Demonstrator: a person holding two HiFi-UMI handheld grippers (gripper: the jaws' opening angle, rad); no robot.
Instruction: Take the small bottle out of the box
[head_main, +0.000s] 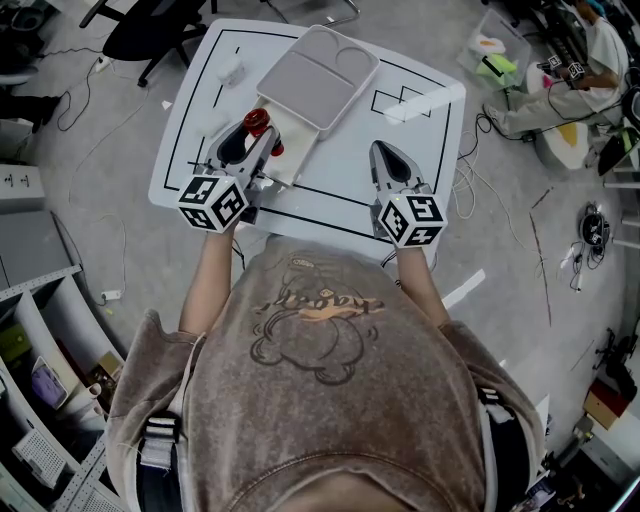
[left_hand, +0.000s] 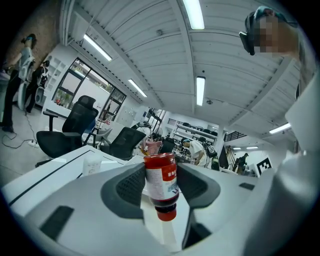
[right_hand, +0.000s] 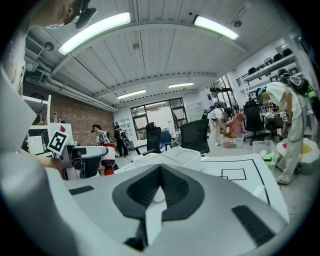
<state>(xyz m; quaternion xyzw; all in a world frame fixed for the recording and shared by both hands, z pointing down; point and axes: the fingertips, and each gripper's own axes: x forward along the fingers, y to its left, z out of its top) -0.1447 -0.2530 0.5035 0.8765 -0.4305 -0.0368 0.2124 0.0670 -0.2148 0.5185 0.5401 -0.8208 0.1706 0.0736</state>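
The small bottle (head_main: 258, 124) sat clamped between the jaws of the left gripper (head_main: 252, 132), held up over the near end of the box (head_main: 318, 76). Whether it had fully cleared the box could not be told. In the left gripper view the pads pressed on both sides of the bottle (left_hand: 161, 186) across its white label (left_hand: 159, 184), with the red cap (left_hand: 167, 215) pointing back toward the left gripper's (left_hand: 161, 172) body. It was probably light and stiff, a hard little bottle that would not give under the pads. Its round, smooth side looked likely to twist or slip, so the labelled middle seemed a better hold than the narrow cap. If it was glass, a drop onto the table (head_main: 430, 130) could break it. The right gripper (head_main: 386, 152) rested on the table, well apart from the bottle. The right gripper view showed the right gripper's (right_hand: 159, 172) jaws pressed together with nothing between them. The box lay in the middle of the table, a flat pale thing with two shallow recesses showing on its upper face. No view looked inside it, so what else it held could not be told. A small white object (head_main: 230, 72) stood on the table beside the box.
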